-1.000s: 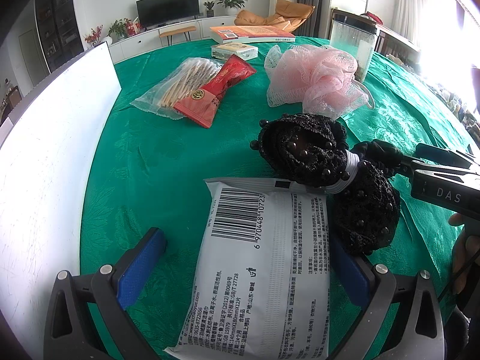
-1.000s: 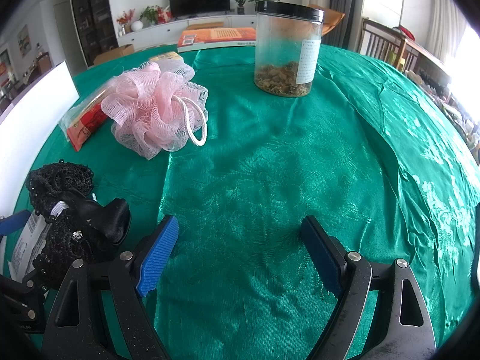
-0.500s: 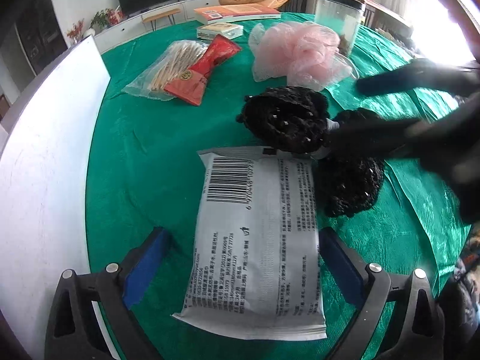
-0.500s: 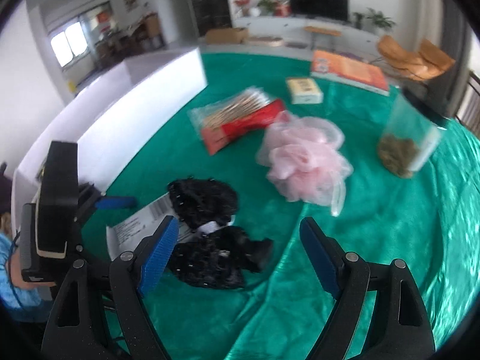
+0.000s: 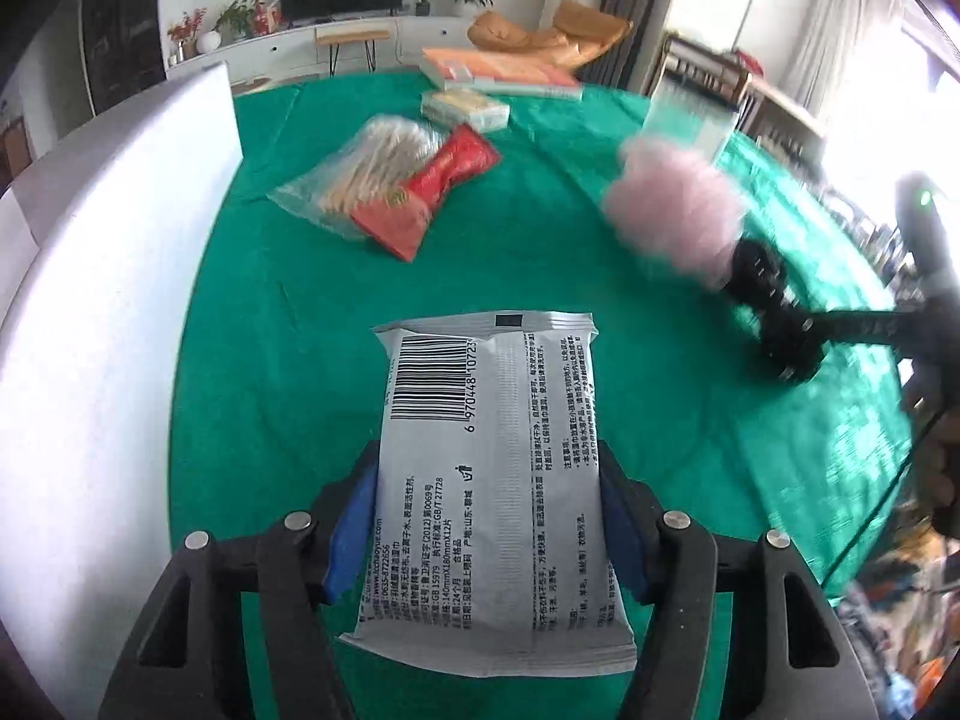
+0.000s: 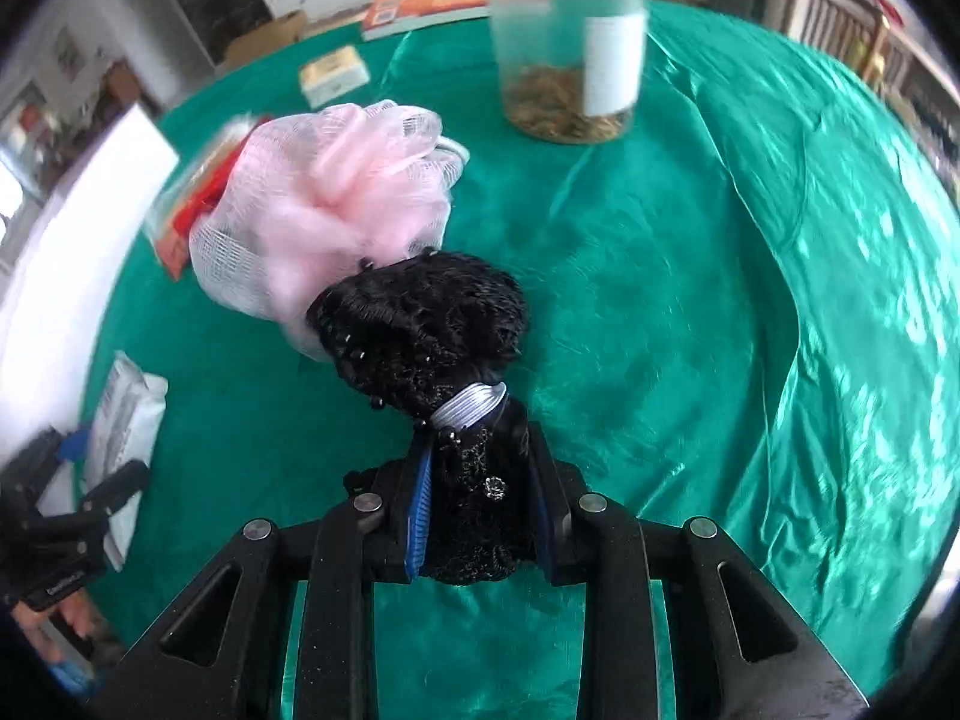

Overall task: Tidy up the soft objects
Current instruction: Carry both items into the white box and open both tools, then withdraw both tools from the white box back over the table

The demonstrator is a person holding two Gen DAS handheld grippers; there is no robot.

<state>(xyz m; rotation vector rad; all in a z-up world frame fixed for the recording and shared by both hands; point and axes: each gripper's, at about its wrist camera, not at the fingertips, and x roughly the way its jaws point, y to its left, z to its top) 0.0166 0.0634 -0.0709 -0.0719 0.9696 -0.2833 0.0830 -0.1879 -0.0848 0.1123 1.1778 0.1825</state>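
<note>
Wipes pack (image 5: 489, 480) is sitting at the table's (image 5: 270, 360) near edge, board (image 5: 102, 300) standing to its left. Snack bags (image 5: 390, 192) are lying behind it, box (image 5: 465, 108) and books (image 5: 498, 69) farther back. Right of them, puff (image 6: 324, 204) is touching the hair net (image 6: 432, 324), jar (image 6: 567, 60) standing behind.

One grey plastic wet-wipe pack (image 5: 489, 480) with barcode, near centre. One black beaded lace hair net (image 6: 432, 324) with a white elastic band, right. One pink mesh bath pouf (image 6: 324, 204), just beyond the net. One clear plastic jar (image 6: 567, 42) with black lid, far right. One clear bag of pale sticks (image 5: 360, 177), far left. One red foil packet (image 5: 429, 195), touching that bag. One small cream box (image 5: 465, 108), far. One large orange book (image 5: 501, 69), farthest. One green tablecloth (image 6: 750, 300). One white board (image 5: 108, 276), left. Two black grippers with blue pads: left gripper (image 5: 489, 534), right gripper (image 6: 477, 504).
</note>
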